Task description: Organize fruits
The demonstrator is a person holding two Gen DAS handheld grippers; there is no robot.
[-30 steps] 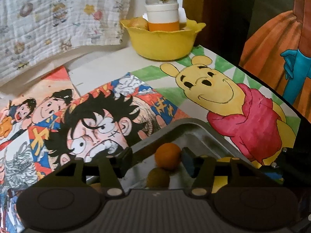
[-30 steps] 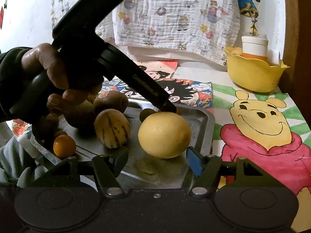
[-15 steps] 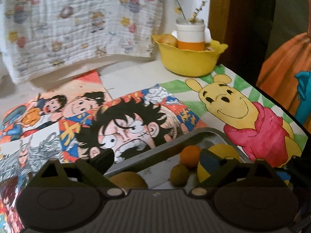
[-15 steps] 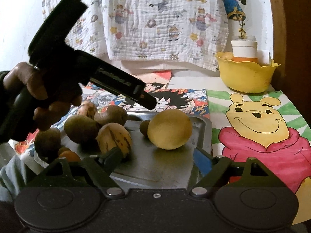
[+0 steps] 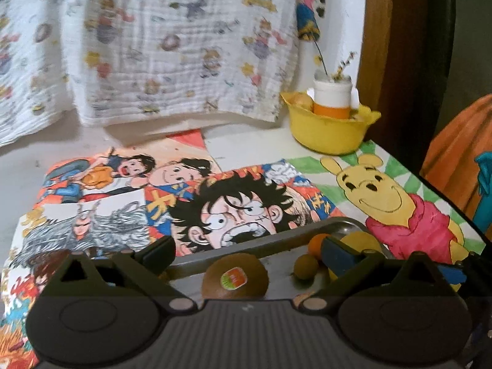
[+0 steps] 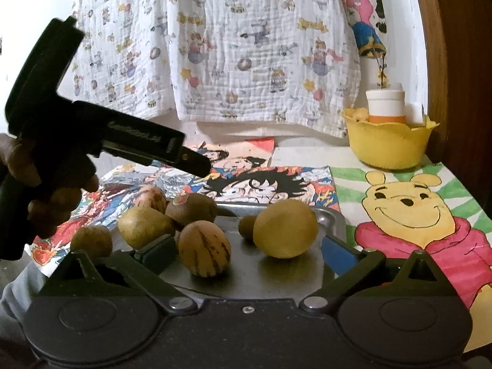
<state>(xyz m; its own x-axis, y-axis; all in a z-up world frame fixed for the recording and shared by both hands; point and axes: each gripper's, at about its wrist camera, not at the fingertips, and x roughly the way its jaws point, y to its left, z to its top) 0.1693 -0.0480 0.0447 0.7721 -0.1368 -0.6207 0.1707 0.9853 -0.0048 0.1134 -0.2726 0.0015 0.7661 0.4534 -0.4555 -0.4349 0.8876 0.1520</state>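
A metal tray [image 6: 289,279] holds several fruits: a large yellow lemon [image 6: 285,229], a striped pepino melon [image 6: 204,248], brown kiwis [image 6: 190,209] and a small green fruit [image 6: 247,227]. In the left wrist view the tray's rim [image 5: 246,243] shows, with a stickered kiwi [image 5: 235,279], a small orange [image 5: 318,243] and a small green fruit [image 5: 305,267]. My left gripper [image 5: 247,253] is open and empty above the tray; it also shows in the right wrist view [image 6: 196,161]. My right gripper [image 6: 249,250] is open and empty, near the melon and lemon.
A yellow bowl [image 6: 387,146] with a white-and-orange cup [image 6: 386,106] stands at the back right, also in the left wrist view [image 5: 329,130]. Cartoon drawings [image 5: 233,209] cover the table. A printed cloth [image 6: 230,46] hangs behind.
Both grippers have risen and drawn back from the tray. The left one swung left, bringing the stickered kiwi into view. The right gripper's jaws have spread wider.
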